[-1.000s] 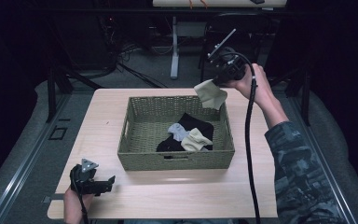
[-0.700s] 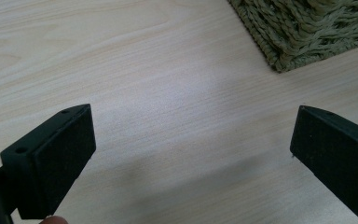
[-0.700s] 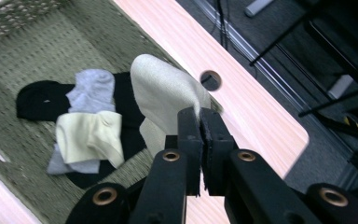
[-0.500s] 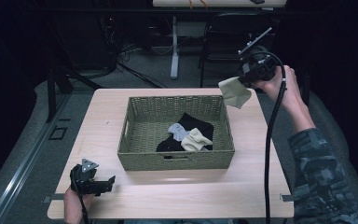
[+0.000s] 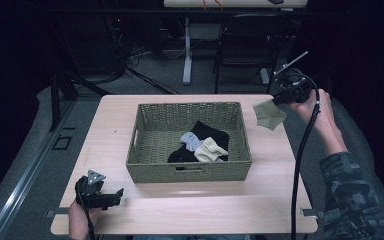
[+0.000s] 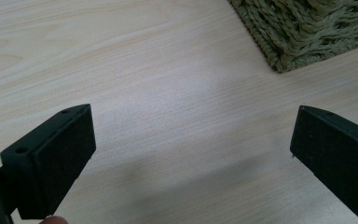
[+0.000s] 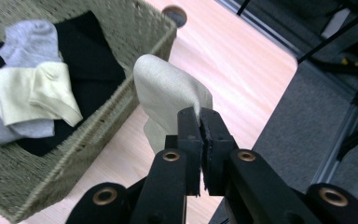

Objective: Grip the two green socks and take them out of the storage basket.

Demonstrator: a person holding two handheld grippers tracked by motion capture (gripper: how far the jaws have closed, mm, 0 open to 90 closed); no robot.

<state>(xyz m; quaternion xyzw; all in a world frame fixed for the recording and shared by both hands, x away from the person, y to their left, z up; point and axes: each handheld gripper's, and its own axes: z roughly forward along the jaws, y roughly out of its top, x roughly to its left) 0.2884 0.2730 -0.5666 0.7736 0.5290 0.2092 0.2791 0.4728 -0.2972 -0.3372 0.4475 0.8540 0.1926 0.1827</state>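
- We take the woven basket [image 5: 190,165] as our landmark; it stands near the middle of the pale wooden worktop [image 5: 110,125].
- The right hand-held gripper [image 5: 279,100] hangs in the air beyond the basket's right rim, toward the basket's far right corner, carried by the person's right hand [image 5: 314,107].
- In the right gripper view we see this right hand-held gripper [image 7: 200,122] with its jaws pressed together, pinching the edge of a beige sock [image 7: 170,95].
- The beige sock [image 5: 268,114] dangles free below the jaws, clear of the worktop and just outside the basket's right wall.
- Inside the basket, toward its right half, we find a black garment [image 5: 211,134], and lying on it a grey sock [image 5: 192,141] and a cream sock [image 5: 209,149]; the cream sock lies nearer the basket's front wall than the grey one.
- The left hand-held gripper [image 5: 111,196] rests low at the worktop's near edge, in front of and to the left of the basket's front left corner, held by the left hand [image 5: 80,220].
- In the left gripper view we see the left hand-held gripper [image 6: 191,149] with jaws spread wide, bare worktop [image 6: 168,93] between them, and a corner of the basket [image 6: 307,32] ahead.
- A black cable [image 5: 300,165] trails from the right hand-held gripper, to the right of the basket.
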